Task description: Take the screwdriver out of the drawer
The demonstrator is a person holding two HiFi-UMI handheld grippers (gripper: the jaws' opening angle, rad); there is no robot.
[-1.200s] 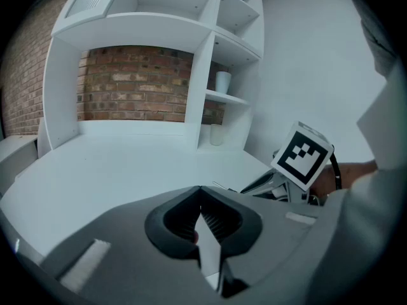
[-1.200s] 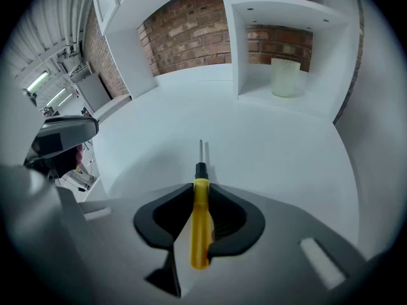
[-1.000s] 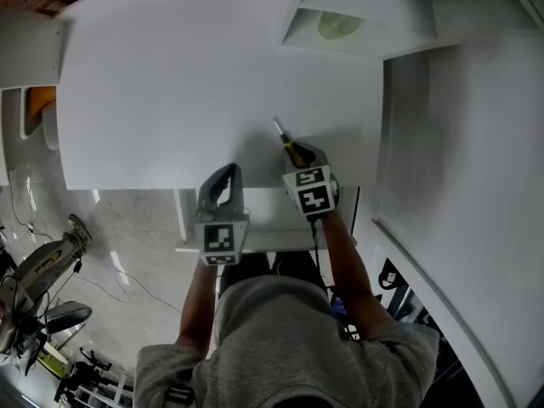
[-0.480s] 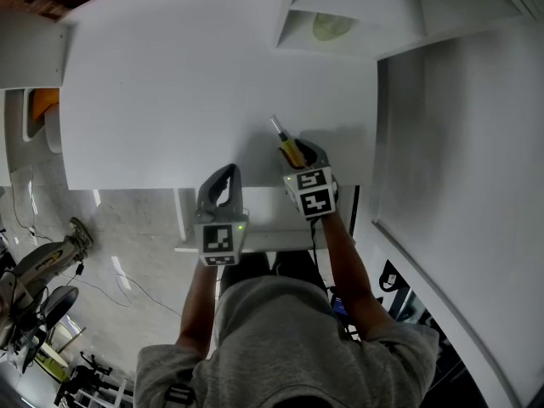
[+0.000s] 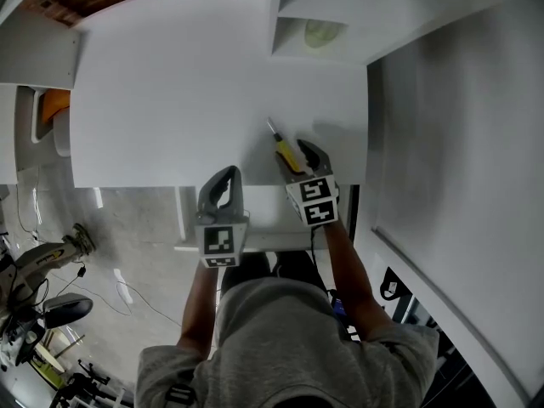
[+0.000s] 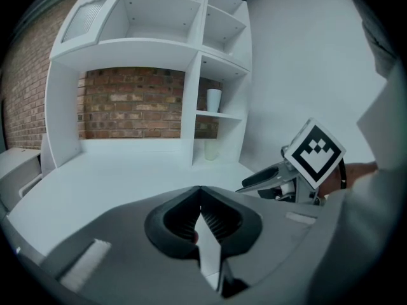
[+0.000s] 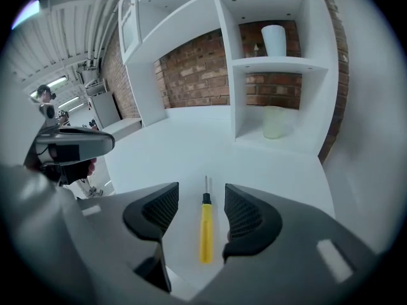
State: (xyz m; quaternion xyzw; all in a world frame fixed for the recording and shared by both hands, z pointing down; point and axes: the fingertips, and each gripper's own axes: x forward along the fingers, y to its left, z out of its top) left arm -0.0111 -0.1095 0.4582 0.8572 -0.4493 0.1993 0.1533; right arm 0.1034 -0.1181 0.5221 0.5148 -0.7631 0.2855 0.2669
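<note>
The screwdriver [image 5: 284,150], with a yellow handle and a thin metal tip, lies flat on the white table top [image 5: 170,92], tip pointing away from me. In the right gripper view the screwdriver [image 7: 205,234] rests between the jaws of my right gripper [image 7: 201,188], which are opening. Neither pad touches it. From the head view my right gripper [image 5: 297,151] hovers just over the handle. My left gripper [image 5: 223,175] hangs to its left at the table's front edge. Its jaws meet with nothing between them [image 6: 200,192].
A white shelf unit [image 7: 280,62] stands at the table's back right, holding a white cup [image 7: 274,40] and a translucent cup [image 7: 273,121]. A brick wall [image 6: 127,110] lies behind. A white drawer ledge [image 5: 259,219] juts out under the table's front edge. Tools lie on the floor at left [image 5: 42,262].
The right gripper's jaws have spread and let go of the screwdriver, which now lies on the table. Both grippers have lifted a little.
</note>
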